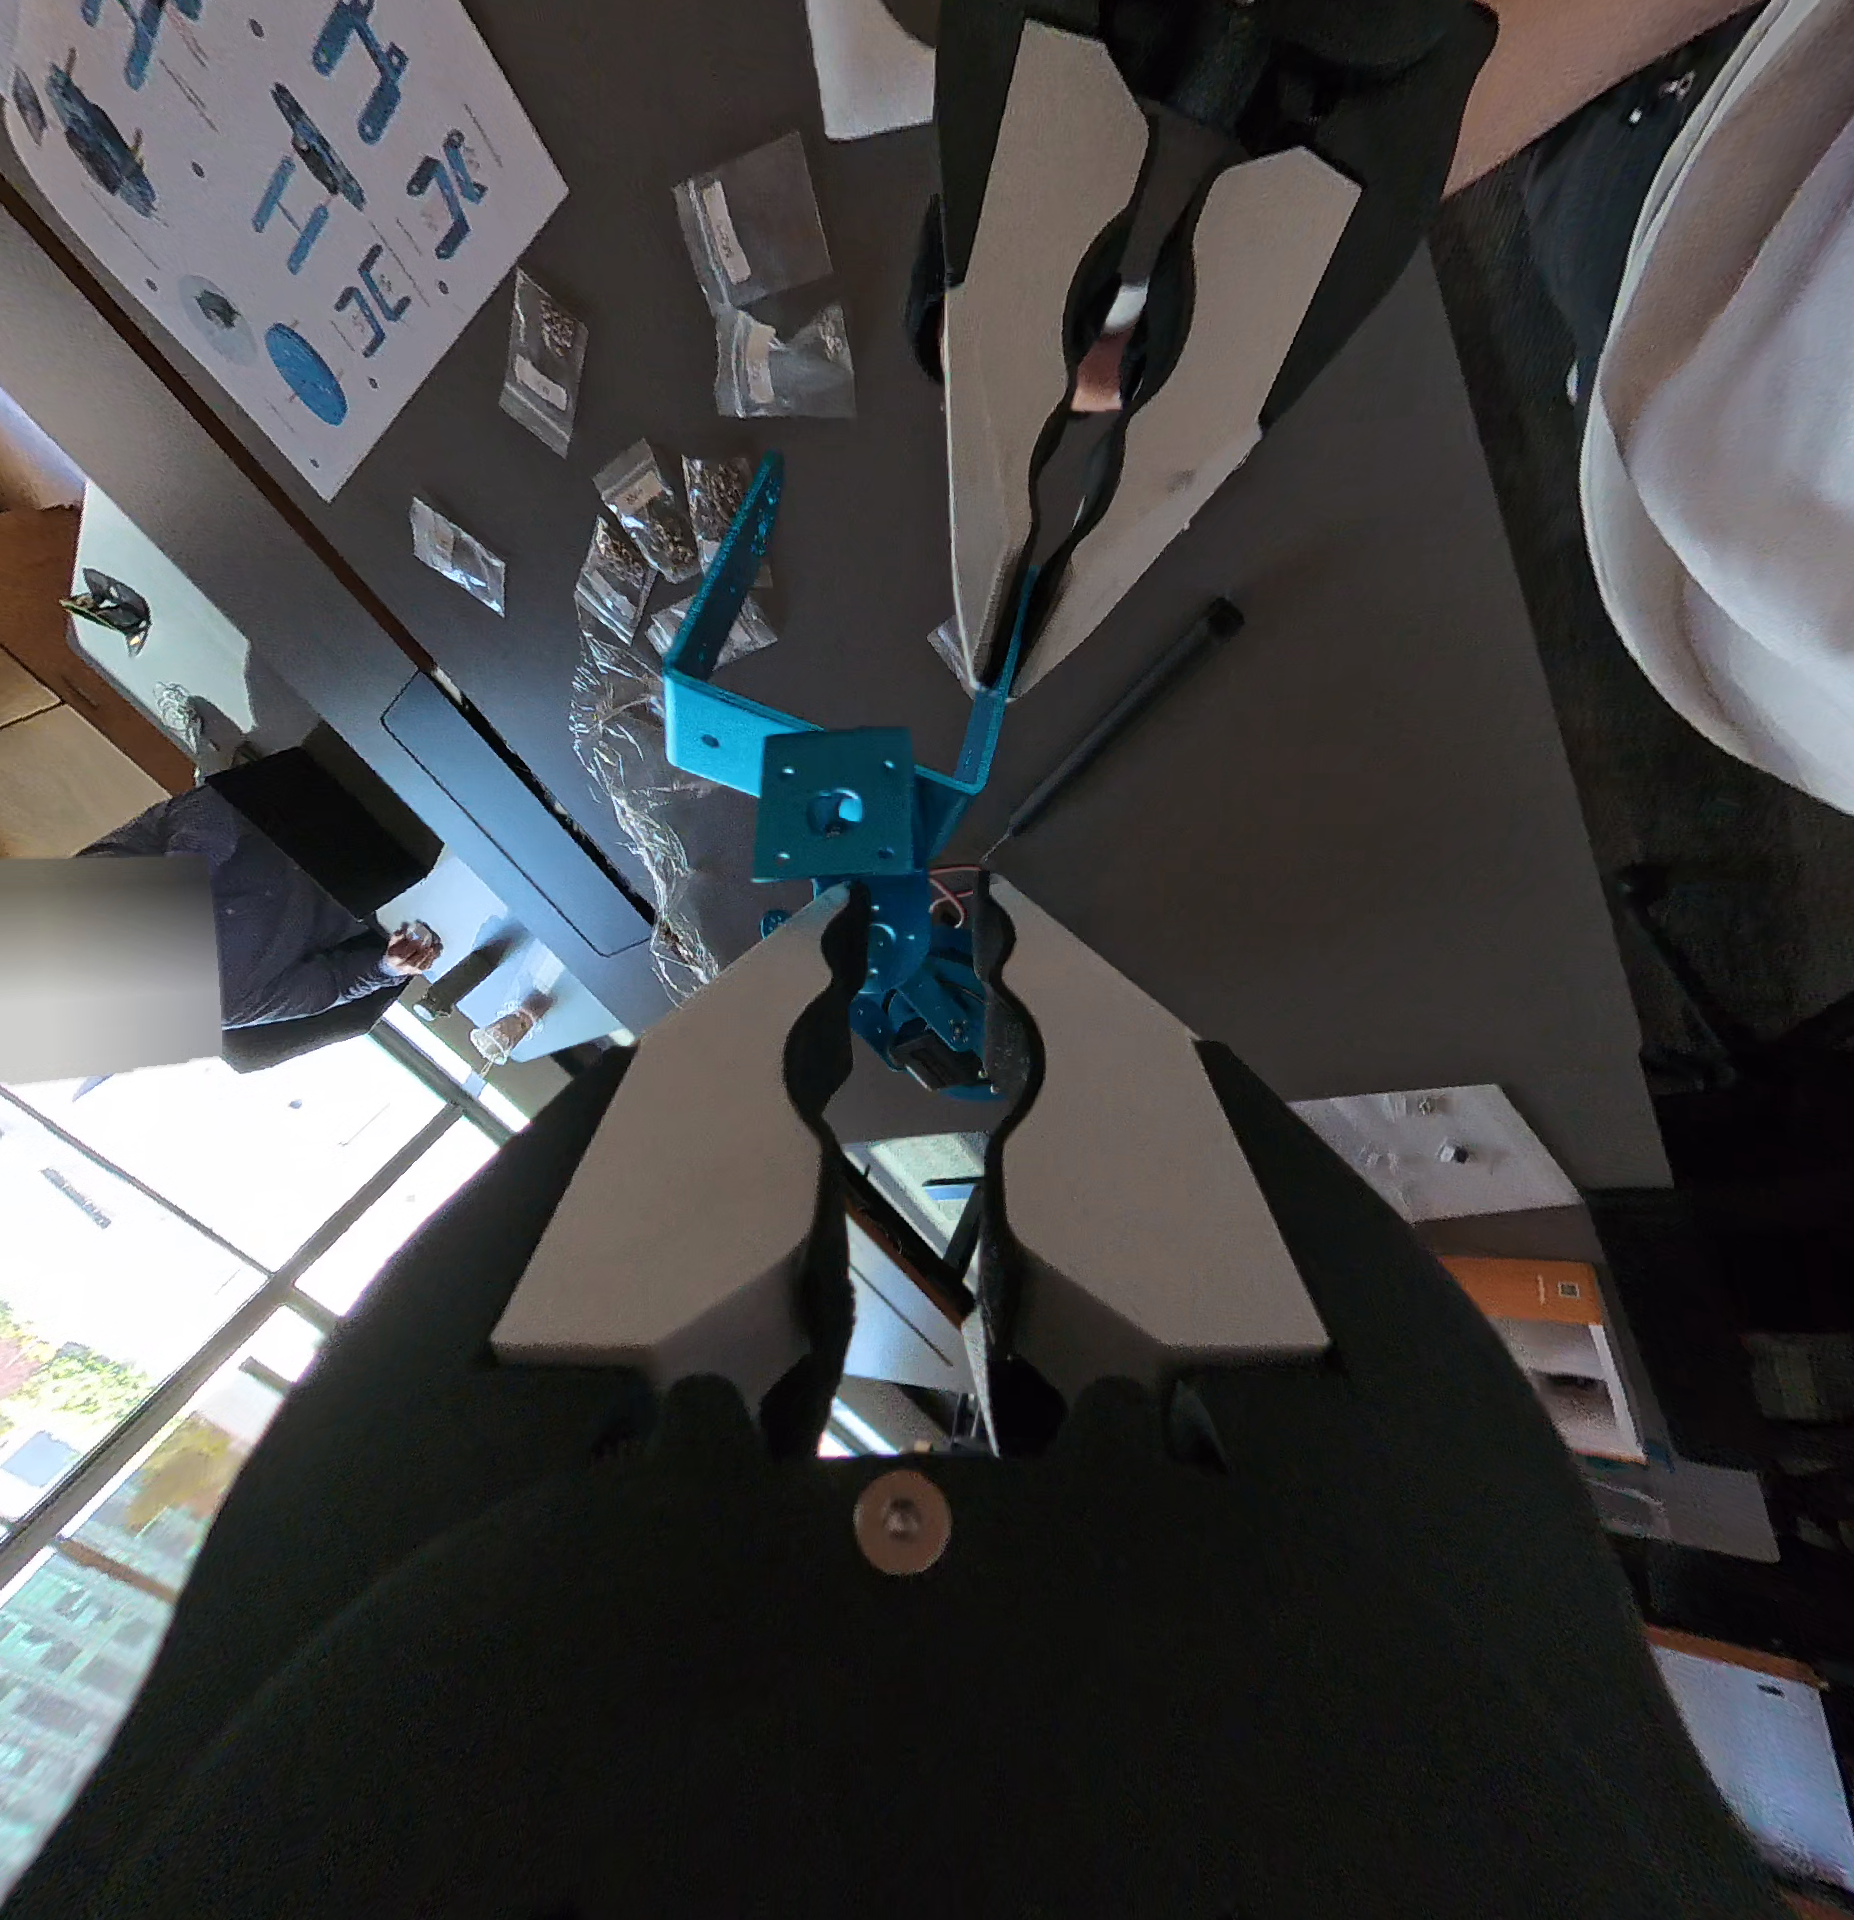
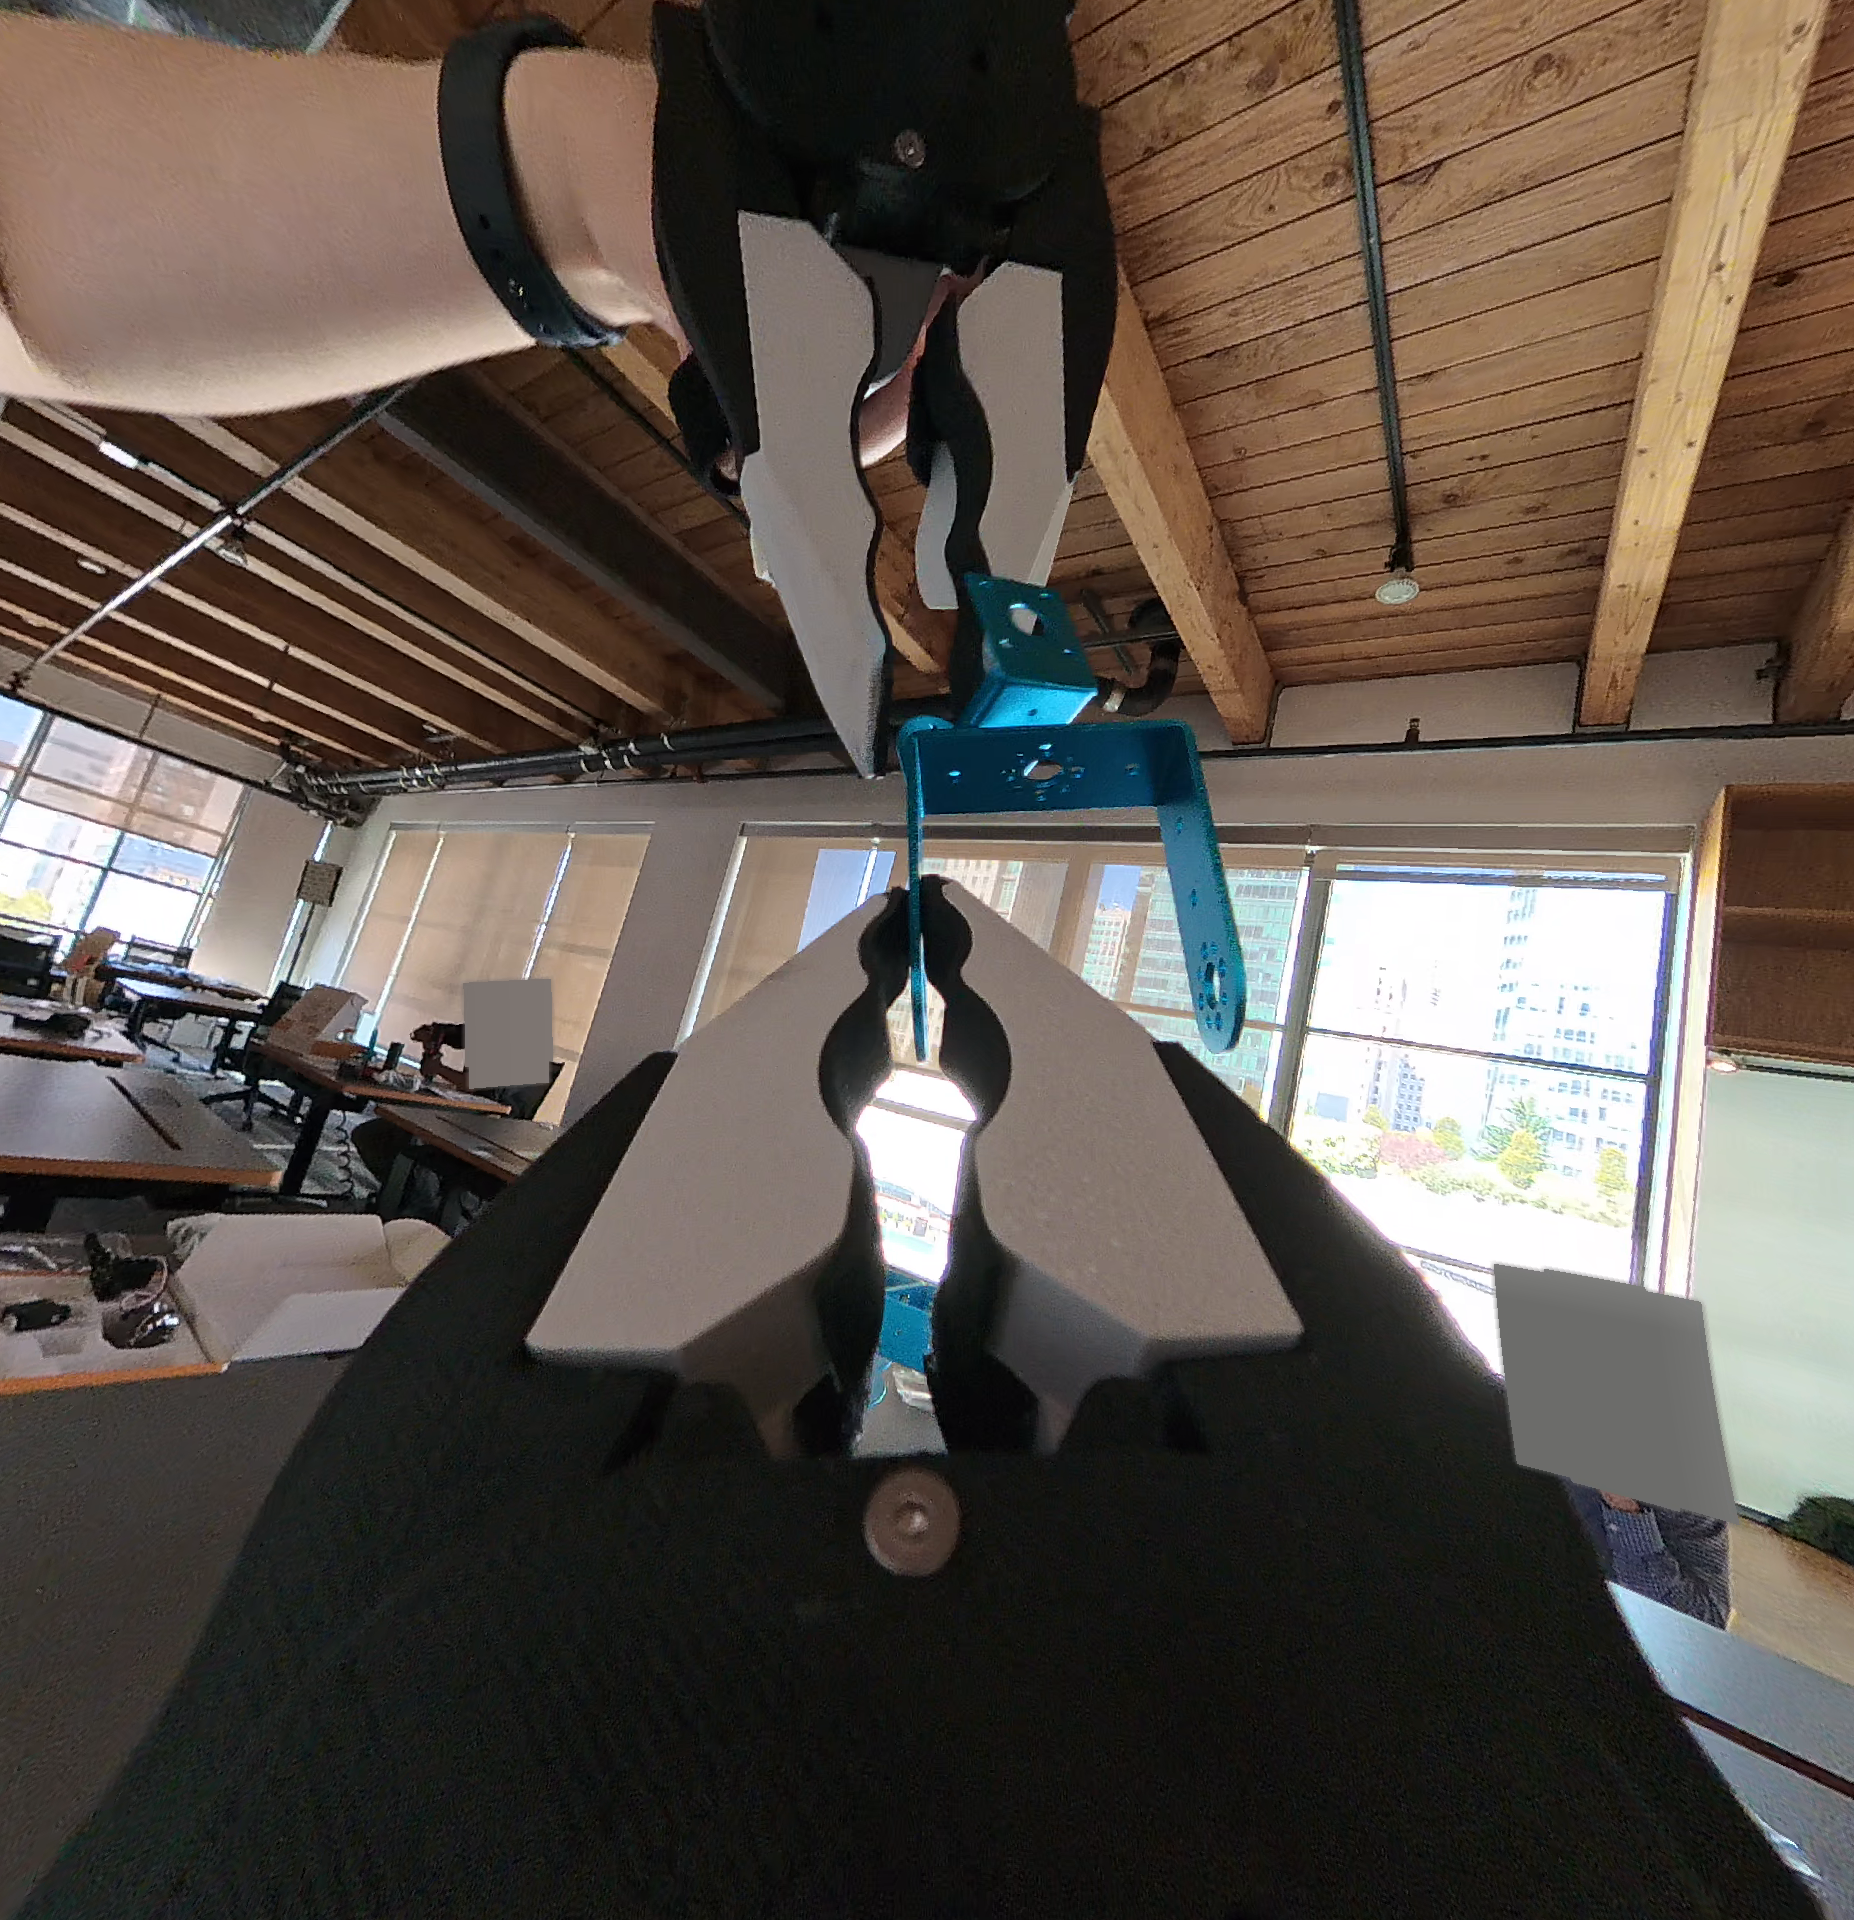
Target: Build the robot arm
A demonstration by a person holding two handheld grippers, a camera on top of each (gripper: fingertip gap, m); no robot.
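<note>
Gripping one arm of a blue U-bracket [image 2: 1048,774], the right gripper [image 2: 928,904] has its fingertips pinched on the thin metal edge; the rest of the bracket sits beyond the tips, with its other arm hanging free off to the right of them. In the left wrist view this gripper [image 1: 990,681] comes in from the far side, tips closed on the same bracket [image 1: 725,717].

Left gripper [image 1: 918,883] holds the blue assembly [image 1: 902,997] between its fingers: the jaws are closed part-way around a cluster of blue plates with thin wires. A square blue plate [image 1: 835,805] with a centre hole stands just past its fingertips, joined to the U-bracket. In the right wrist view the left gripper [image 2: 954,665] hangs beyond the bracket, with a bare wrist wearing a black band [image 2: 507,187] behind it.

Ahead of the left gripper, past the parts:
- grey table [image 1: 1318,883]
- small clear bags [image 1: 653,520] of hardware, scattered to the left
- printed parts sheet [image 1: 268,208], far left
- dark rod [image 1: 1120,717], to the right, lying flat
</note>
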